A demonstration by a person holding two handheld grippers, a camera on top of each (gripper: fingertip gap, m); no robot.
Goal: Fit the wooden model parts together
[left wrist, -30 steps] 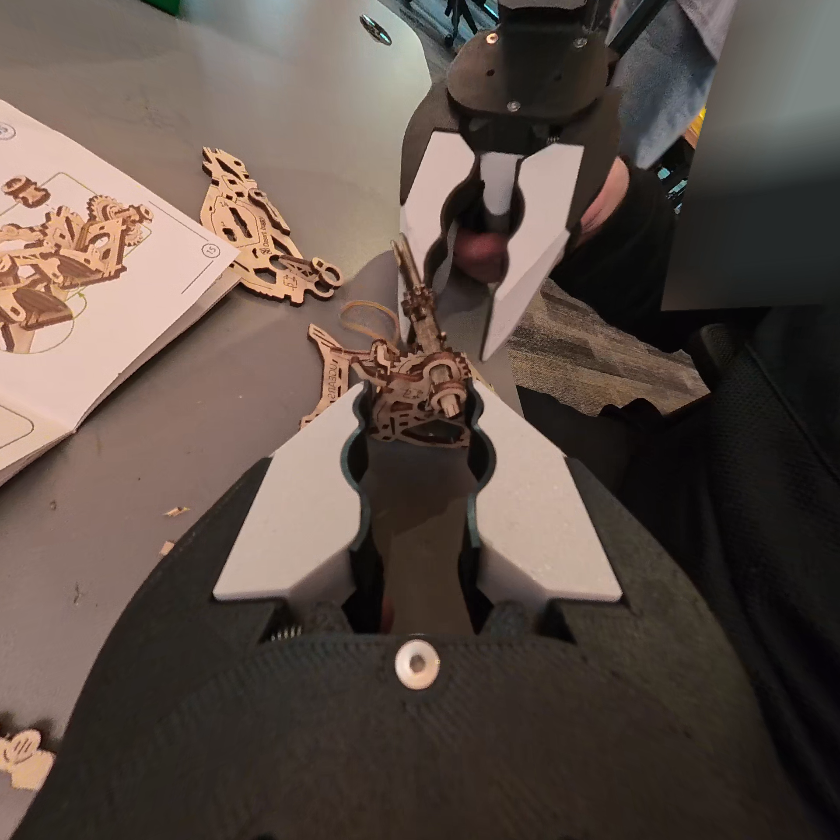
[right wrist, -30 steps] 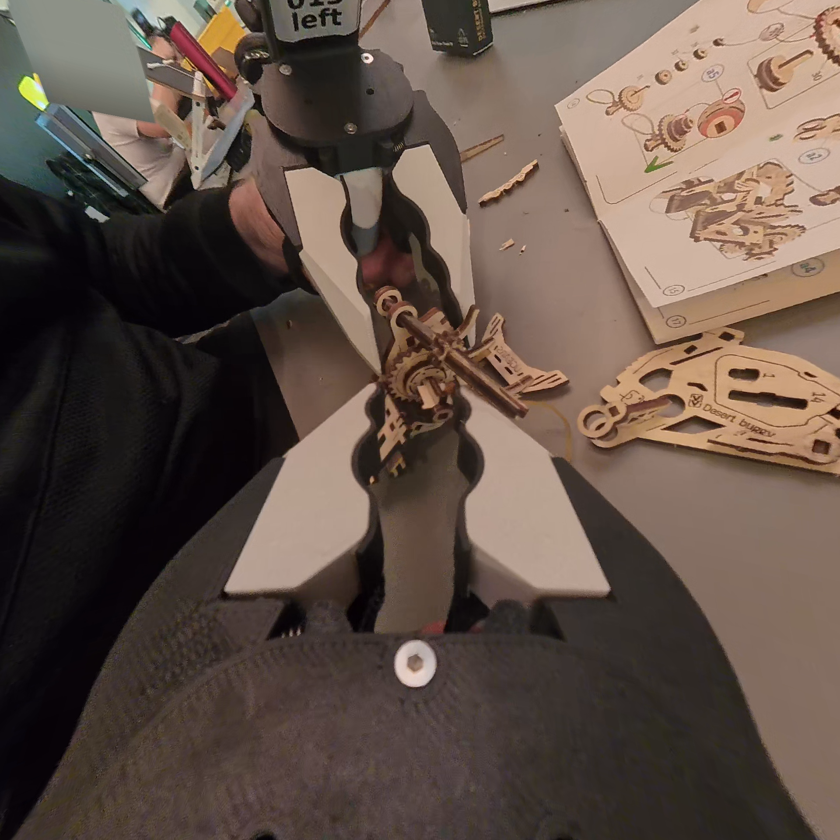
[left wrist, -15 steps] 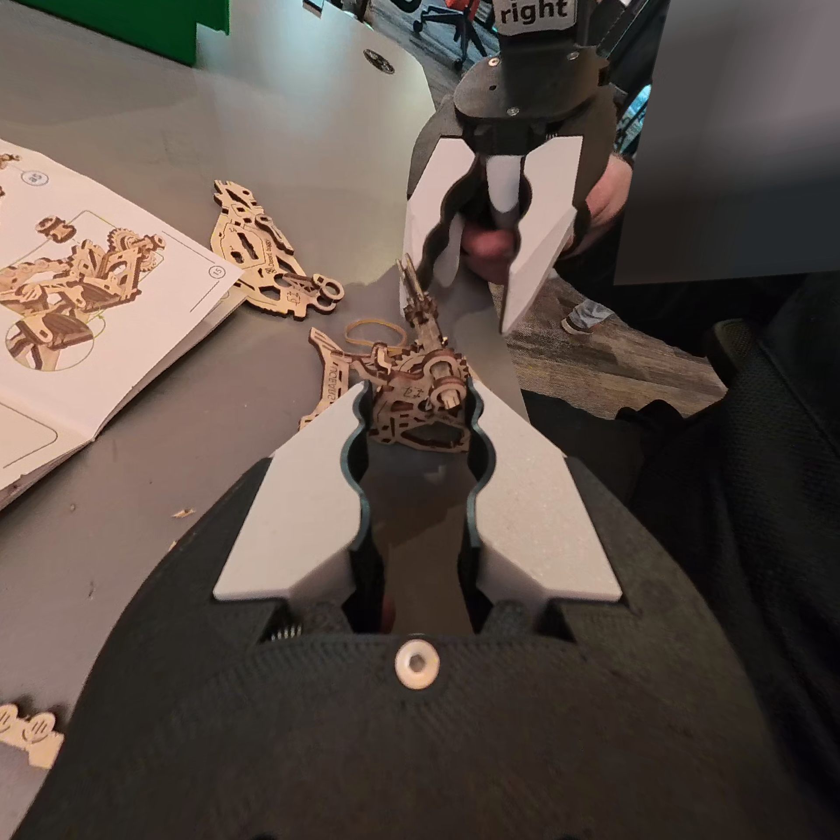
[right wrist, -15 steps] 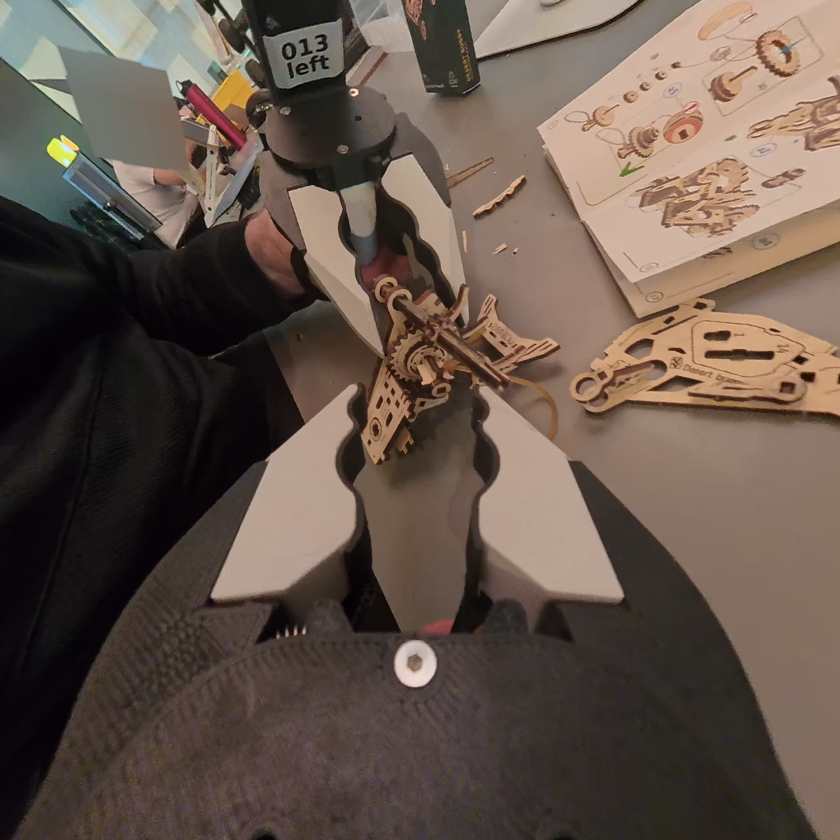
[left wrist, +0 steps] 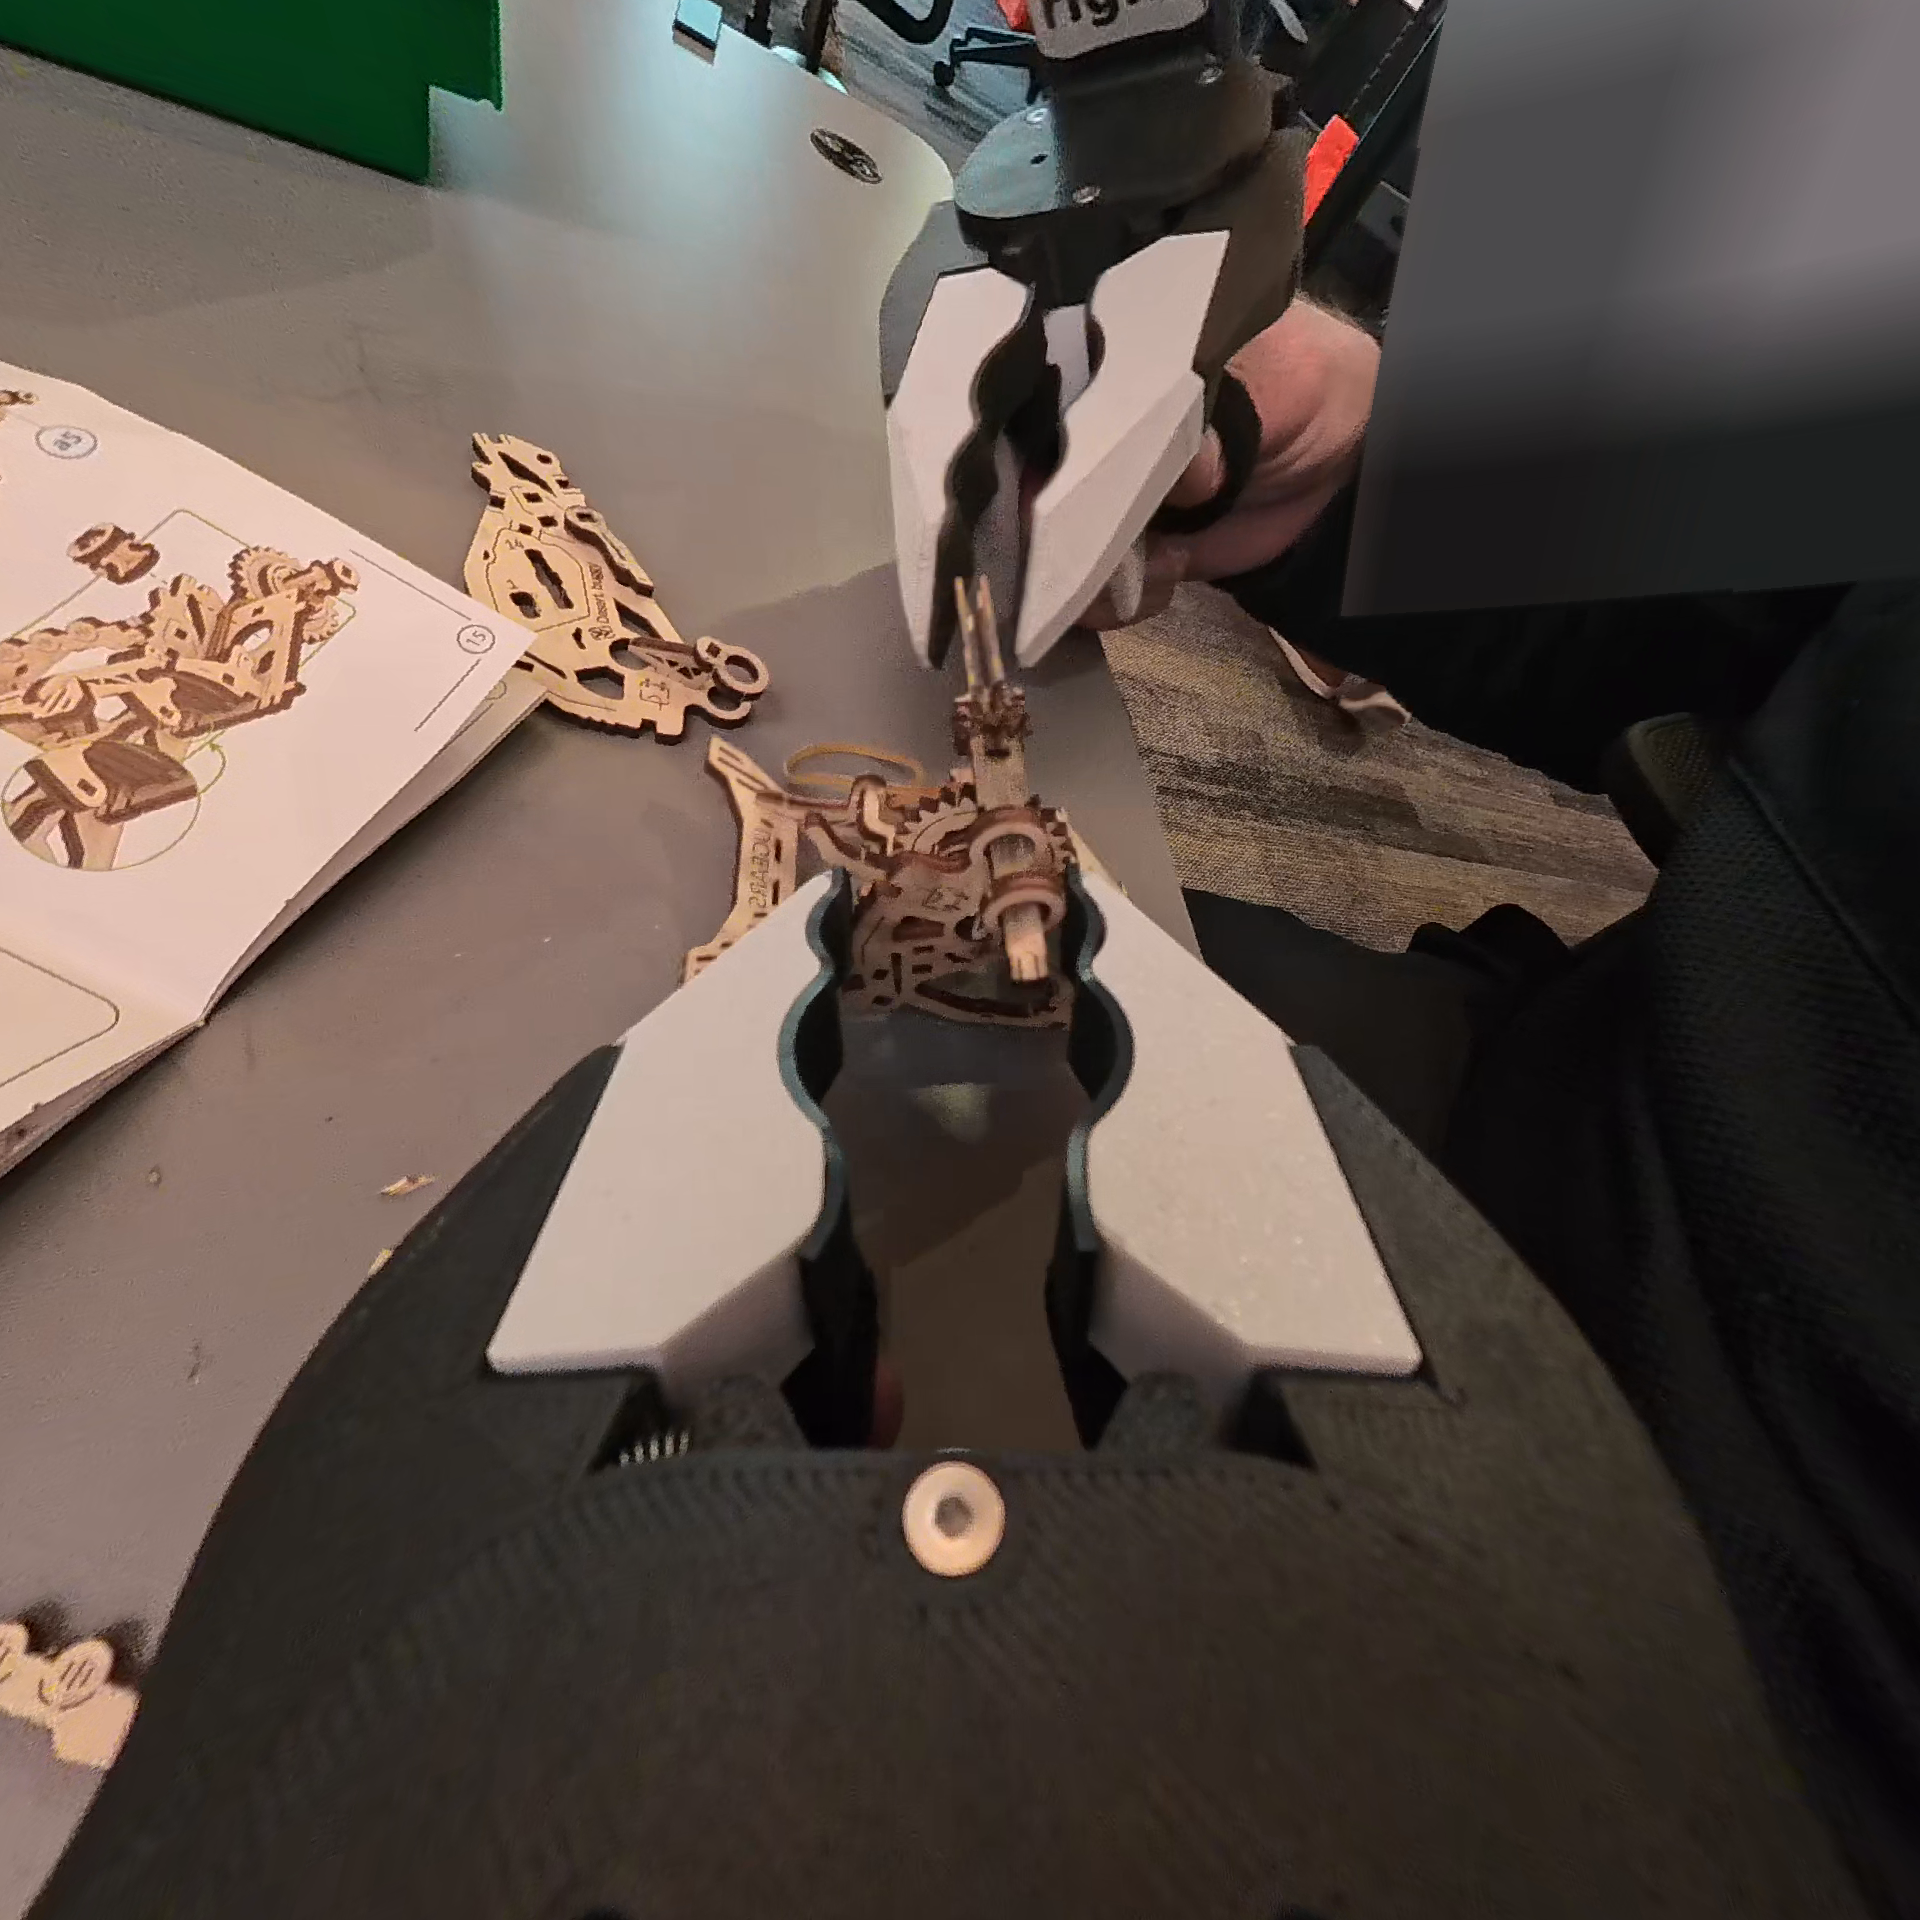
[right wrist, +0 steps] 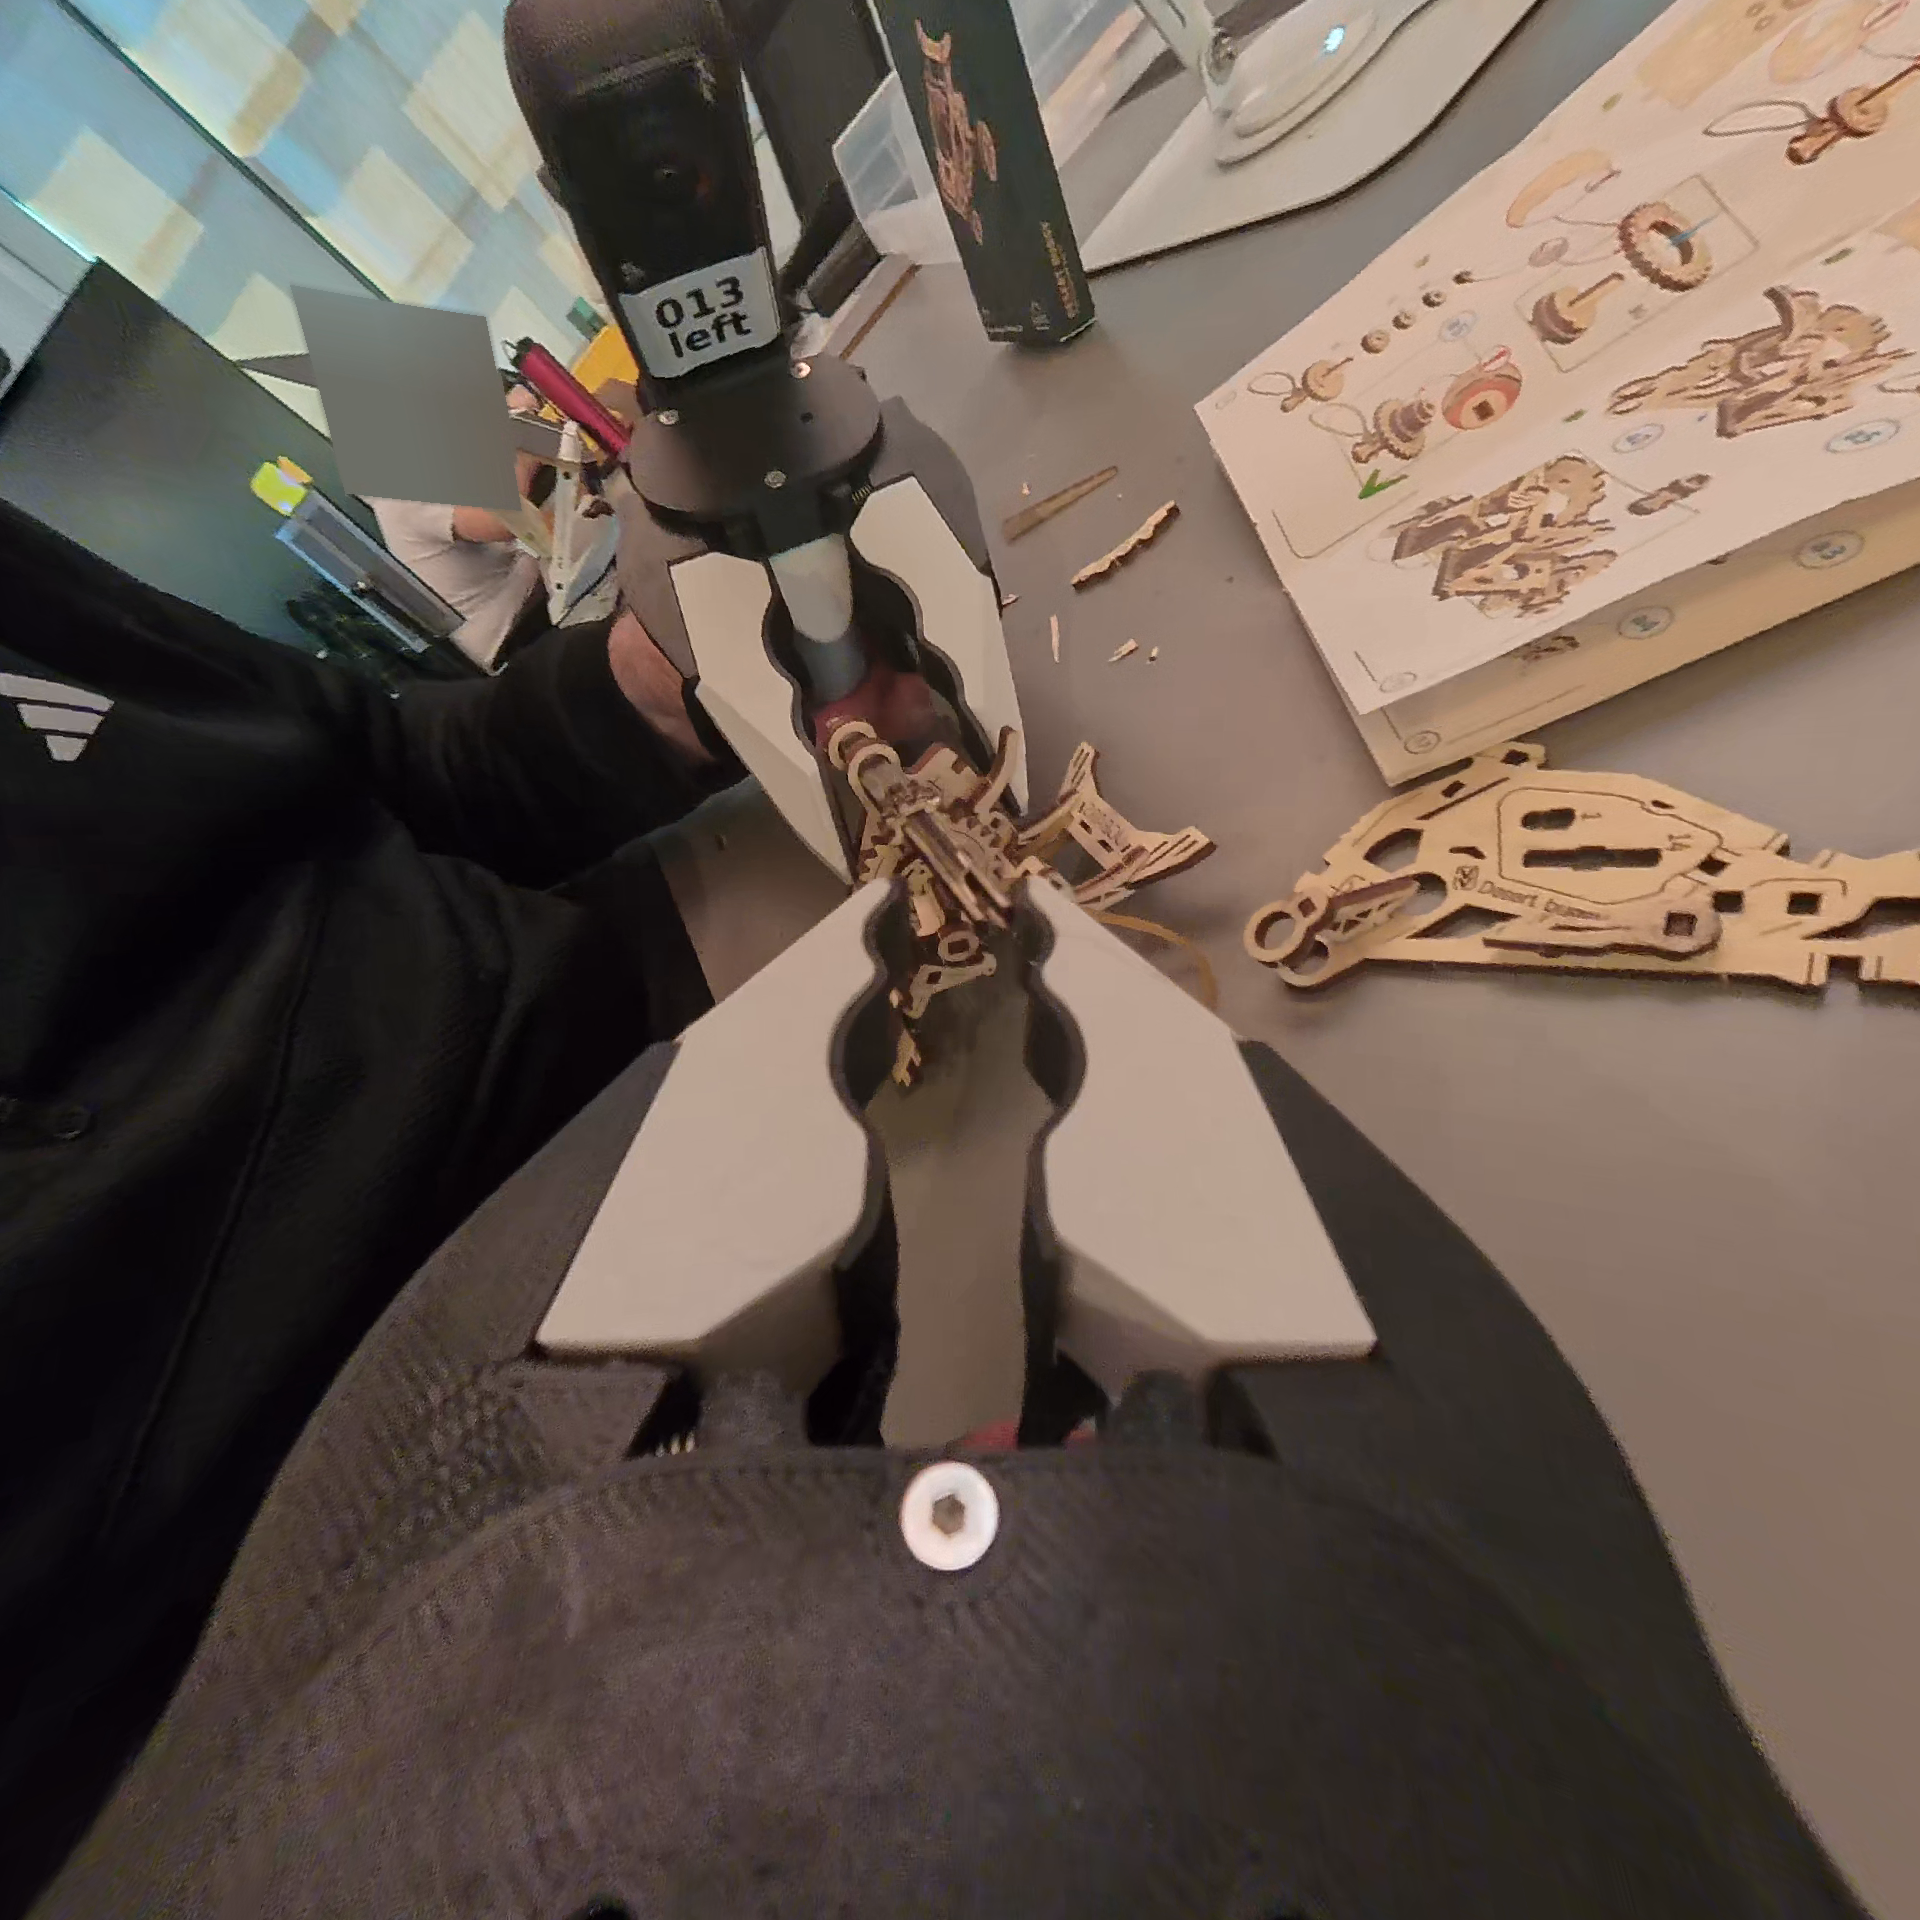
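- Far left in the left wrist view, an open instruction booklet (left wrist: 208, 748) lies on the grey table (left wrist: 312, 312), with a small wooden scrap (left wrist: 62, 1704) near the table's front edge.
- Just right of the booklet lies a flat wooden frame piece (left wrist: 592, 613), apart from the other parts.
- A second flat wooden piece (left wrist: 758, 862) and a rubber band (left wrist: 852, 764) lie just beside the model, on the table.
- The left tool (left wrist: 951, 935) pinches the wooden gear assembly (left wrist: 961, 925) between its white fingertips, holding it above the table near the edge.
- A thin wooden shaft (left wrist: 982, 686) sticks out of the assembly toward the right tool (left wrist: 977, 634), whose fingertips are pressed around the shaft's far end.
- In the right wrist view the right tool (right wrist: 961, 904) grips that shaft (right wrist: 951, 857), with the left tool (right wrist: 914, 790) opposite, clamped on the assembly (right wrist: 925, 831).
- Farther right, the frame piece (right wrist: 1558, 894) and booklet (right wrist: 1610, 416) lie on the table, and a dark box (right wrist: 987, 177) stands behind.
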